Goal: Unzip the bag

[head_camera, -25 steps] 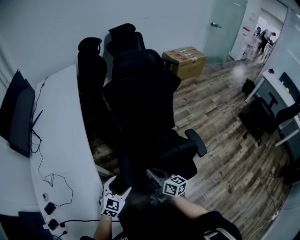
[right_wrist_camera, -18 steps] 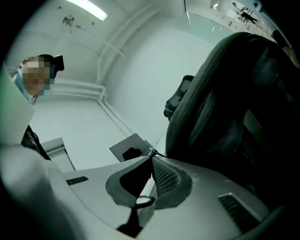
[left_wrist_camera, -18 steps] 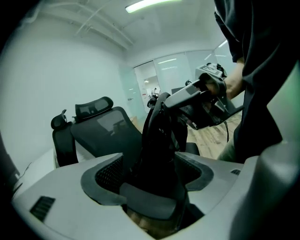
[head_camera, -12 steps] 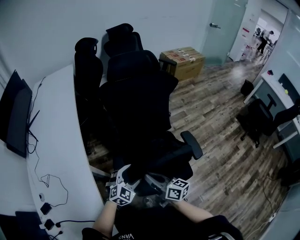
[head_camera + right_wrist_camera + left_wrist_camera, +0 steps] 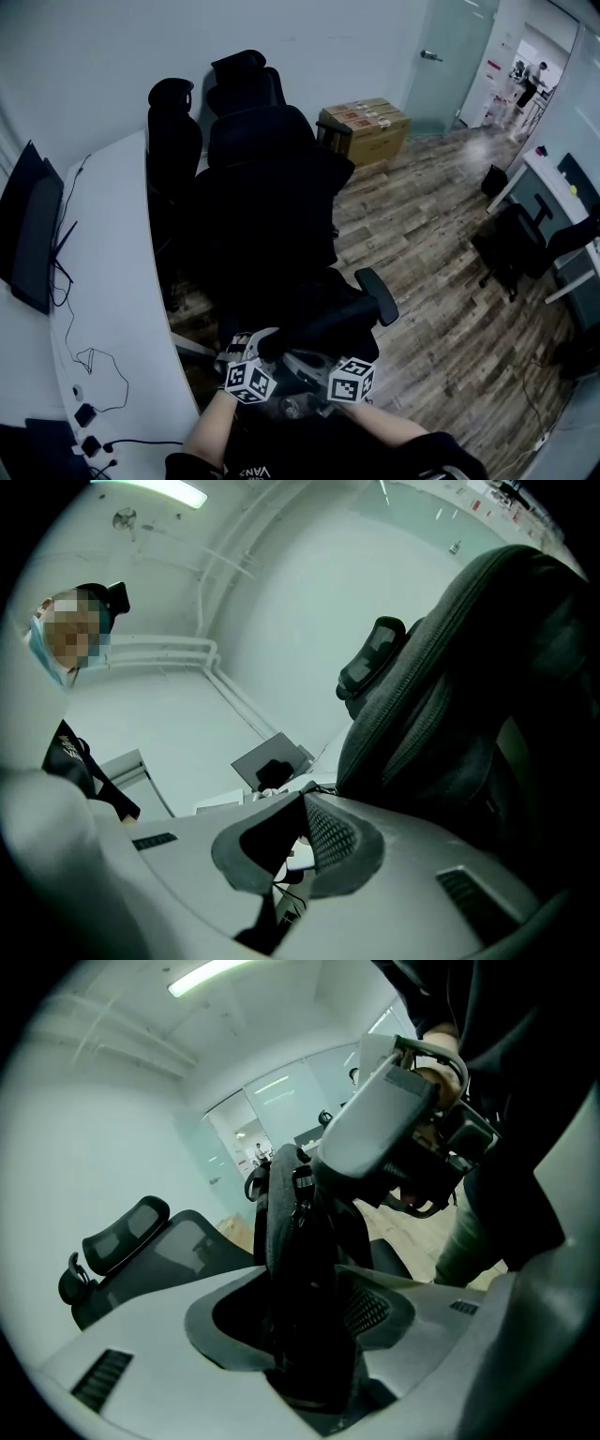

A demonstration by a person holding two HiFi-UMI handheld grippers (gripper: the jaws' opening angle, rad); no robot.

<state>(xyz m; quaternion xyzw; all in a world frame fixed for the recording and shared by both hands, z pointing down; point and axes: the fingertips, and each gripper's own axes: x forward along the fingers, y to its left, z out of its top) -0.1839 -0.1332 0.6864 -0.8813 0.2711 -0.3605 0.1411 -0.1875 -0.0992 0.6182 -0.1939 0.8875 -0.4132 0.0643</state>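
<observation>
The black bag [image 5: 305, 1269] hangs upright in the left gripper view, a zipper pull [image 5: 298, 1211] dangling near its top. My left gripper [image 5: 309, 1283] has just been closing, and a fold of the bag now fills the gap between its pads. In the head view it [image 5: 255, 345] sits low in the middle, close beside my right gripper [image 5: 286, 356]. The right gripper [image 5: 302, 797] is shut, a small dark tab pinched at its tips. The bag's grey-black side [image 5: 450, 714] rises to its right. Its white body [image 5: 375, 1119] reaches the bag's top.
Several black office chairs [image 5: 267, 216] stand right in front. A curved white desk [image 5: 112, 281] with a monitor [image 5: 33, 234] and cables runs along the left. A cardboard box [image 5: 366, 122] sits at the back on the wooden floor [image 5: 441, 281].
My left gripper has swung right from the desk's edge to beside the right gripper and has rolled. The right gripper has hardly shifted.
</observation>
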